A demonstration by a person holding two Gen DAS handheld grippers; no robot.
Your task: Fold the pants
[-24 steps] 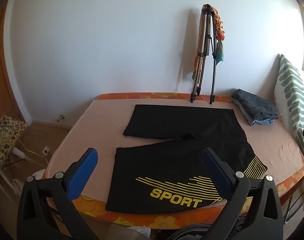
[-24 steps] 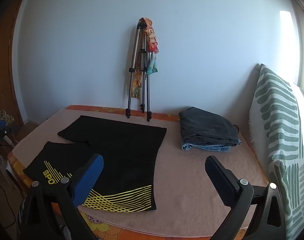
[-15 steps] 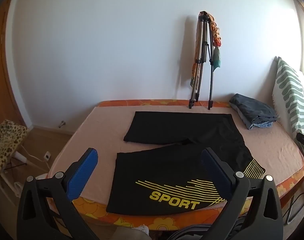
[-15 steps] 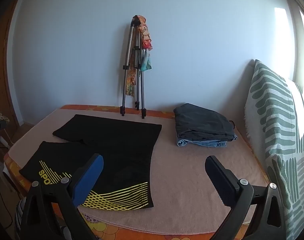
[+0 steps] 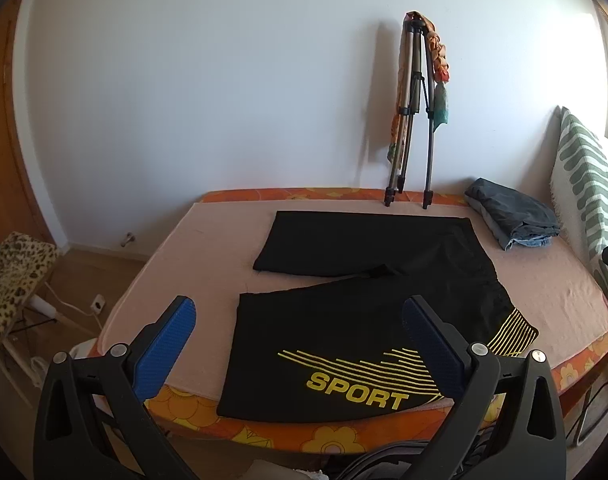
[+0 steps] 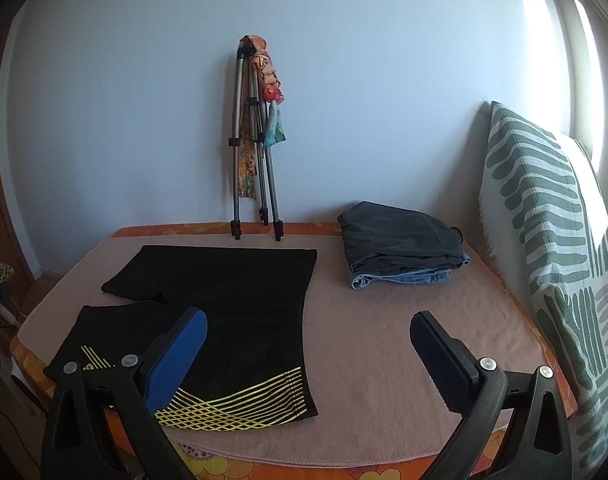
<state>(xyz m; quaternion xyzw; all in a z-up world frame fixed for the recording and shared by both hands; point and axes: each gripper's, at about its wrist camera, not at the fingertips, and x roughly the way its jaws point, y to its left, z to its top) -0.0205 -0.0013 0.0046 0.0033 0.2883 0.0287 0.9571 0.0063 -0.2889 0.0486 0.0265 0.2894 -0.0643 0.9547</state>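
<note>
A bed (image 5: 208, 256) with a pale pink cover and an orange flowered edge fills the middle of both views, its far side against a plain wall. Against the right end stands a large cushion (image 6: 543, 220) in white with green stripes. Spread flat on the bed lie the black sport shorts (image 5: 343, 312), legs pointing left, waist to the right; the near leg carries yellow lines and the word SPORT and reaches the bed's near edge, while the far leg lies parallel to it, closer to the wall. On the far right of the bed, well apart from the shorts, sits a pile of folded clothes (image 6: 399, 244), dark grey on top of blue denim. A folded tripod (image 6: 252, 160) with a coloured scarf hung on it leans at the wall, just beyond the shorts' far leg.

The left gripper (image 5: 300, 344) hovers above the near leg of the shorts, jaws fully apart and holding nothing. The right gripper (image 6: 307, 344) hangs over the bare cover just right of the waistband, likewise spread wide and empty, its left finger above the shorts.
</note>
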